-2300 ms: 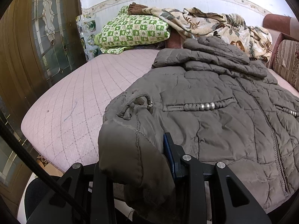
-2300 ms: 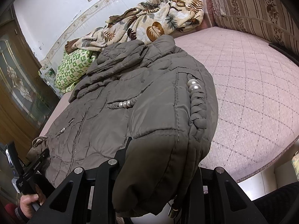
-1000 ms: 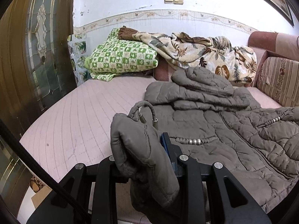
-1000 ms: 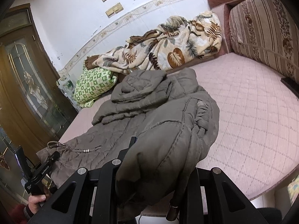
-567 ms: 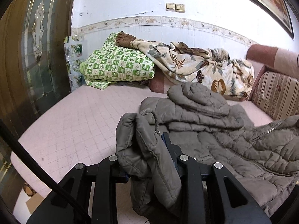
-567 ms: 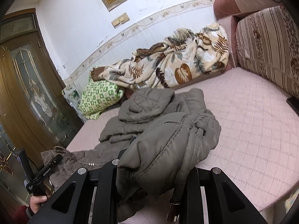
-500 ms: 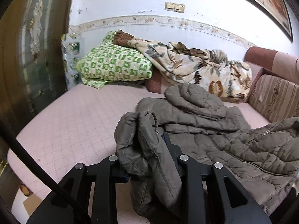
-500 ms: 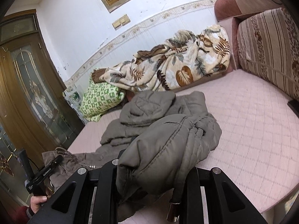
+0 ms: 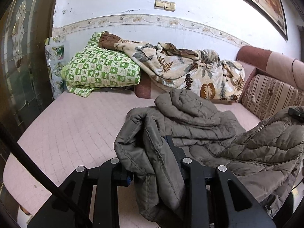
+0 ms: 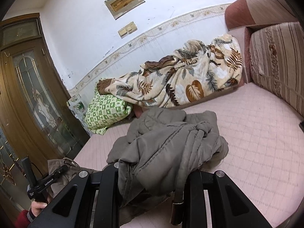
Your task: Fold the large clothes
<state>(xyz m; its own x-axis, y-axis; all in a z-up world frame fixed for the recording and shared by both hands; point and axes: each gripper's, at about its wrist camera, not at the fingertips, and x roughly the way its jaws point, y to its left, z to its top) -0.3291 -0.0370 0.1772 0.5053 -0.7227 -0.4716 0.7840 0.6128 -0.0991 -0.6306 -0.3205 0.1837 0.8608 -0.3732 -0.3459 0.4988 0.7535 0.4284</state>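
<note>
A large grey-brown quilted jacket lies on the pink bed; its hood end rests toward the far pillows. My left gripper is shut on the jacket's bottom left corner and holds it lifted above the bed. My right gripper is shut on the jacket's bottom right corner and holds it lifted too. The lifted hem bunches over both grippers and hides the fingertips. The left gripper also shows in the right wrist view, held by a hand.
A green checked pillow and a leaf-print blanket lie along the far wall. A striped cushion stands at the right. A wooden glass door is at the left. A dark object lies at the bed's right edge.
Both grippers have lifted the jacket's bottom hem off the bed and carried it up and forward toward the hood end. The jacket body now bunches in the middle.
</note>
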